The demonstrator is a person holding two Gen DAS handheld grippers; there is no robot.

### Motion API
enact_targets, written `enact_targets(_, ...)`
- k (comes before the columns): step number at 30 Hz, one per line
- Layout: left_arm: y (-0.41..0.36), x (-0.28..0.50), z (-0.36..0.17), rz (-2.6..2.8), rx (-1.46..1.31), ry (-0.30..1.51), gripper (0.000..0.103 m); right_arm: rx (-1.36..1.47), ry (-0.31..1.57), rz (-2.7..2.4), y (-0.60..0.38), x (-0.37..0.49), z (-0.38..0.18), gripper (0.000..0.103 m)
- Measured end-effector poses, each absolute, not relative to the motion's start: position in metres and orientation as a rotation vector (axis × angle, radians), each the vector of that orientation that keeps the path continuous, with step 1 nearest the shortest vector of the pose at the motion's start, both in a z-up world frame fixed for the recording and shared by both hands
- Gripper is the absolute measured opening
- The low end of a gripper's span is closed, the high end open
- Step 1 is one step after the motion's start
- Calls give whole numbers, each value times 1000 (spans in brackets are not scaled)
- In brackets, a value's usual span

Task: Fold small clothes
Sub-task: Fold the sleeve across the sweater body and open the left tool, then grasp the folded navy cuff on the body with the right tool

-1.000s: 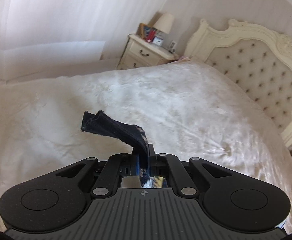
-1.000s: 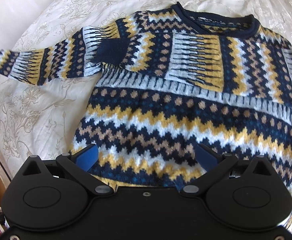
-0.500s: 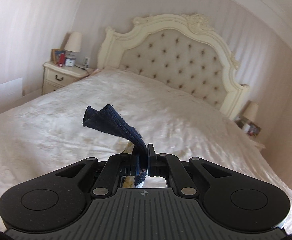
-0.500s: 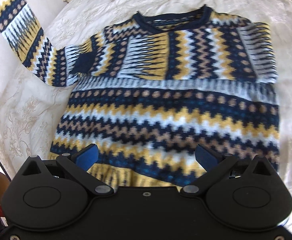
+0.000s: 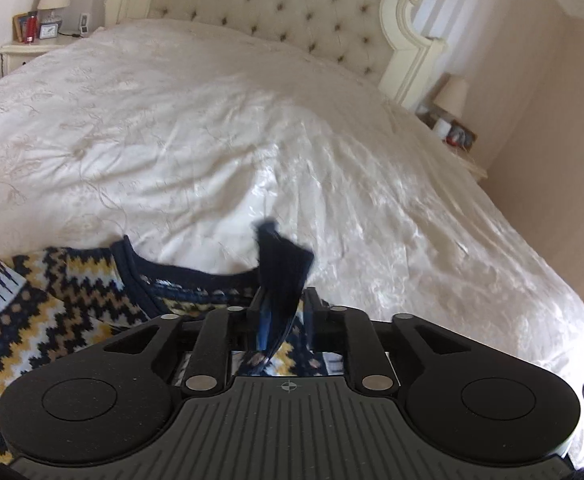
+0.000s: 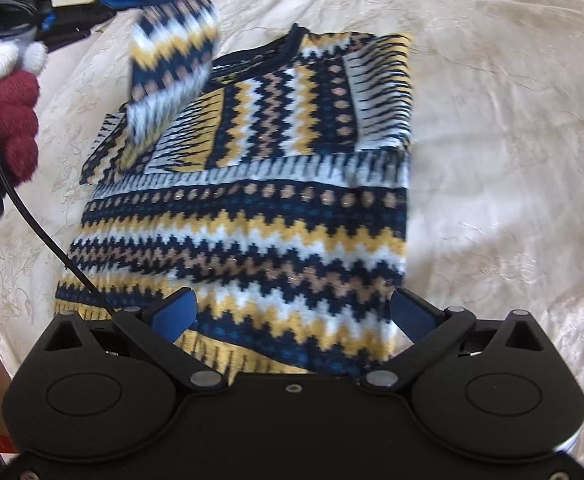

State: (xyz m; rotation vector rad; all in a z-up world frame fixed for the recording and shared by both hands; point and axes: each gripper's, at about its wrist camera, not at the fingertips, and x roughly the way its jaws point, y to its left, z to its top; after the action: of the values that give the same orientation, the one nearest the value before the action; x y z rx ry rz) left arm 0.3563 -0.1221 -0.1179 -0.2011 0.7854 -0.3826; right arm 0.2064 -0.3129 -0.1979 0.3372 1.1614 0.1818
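**Sleeve over the sweater, left jaws letting go**

Your left gripper point(image 5: 281, 312) sits low centre in its own view, with the dark cuff point(image 5: 281, 268) of the sleeve point(image 6: 171, 68) standing between its 2 fingers. The jaws are opening, and a gap shows on the right of the cuff. The sweater point(image 6: 247, 216) lies flat on the bed point(image 5: 211, 140); in the left view its collar and upper body fill the lower left, just under the gripper.

In the right view, the sleeve hangs blurred at upper left, over the sweater's shoulder, beneath your gloved hand point(image 6: 11, 112). Your right gripper point(image 6: 292, 316) is at bottom centre, its 2 blue pads point(image 6: 173, 314) spread wide with nothing between them, above the sweater's hem. The other sleeve lies folded across the chest at upper right.

No containers are in view.
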Motion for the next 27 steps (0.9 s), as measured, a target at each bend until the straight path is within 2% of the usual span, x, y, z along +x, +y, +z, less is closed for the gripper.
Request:
enact_targets(6, -127, 333, -118, -449, -51, 766, 39, 365, 1159, 160, -319, 207, -201, 102)
enact_targets(14, -61, 314, -155, -300, 29, 929, 39, 360, 1122, 152, -308, 235, -197, 102)
enact_targets(22, 35, 311, -184, -83, -72, 1062, 39, 371, 1058, 124, -309, 289, -198, 102)
enact_targets(27, 55, 310, -204, -47, -84, 1126, 39, 331, 1028, 87, -313, 323, -200, 102)
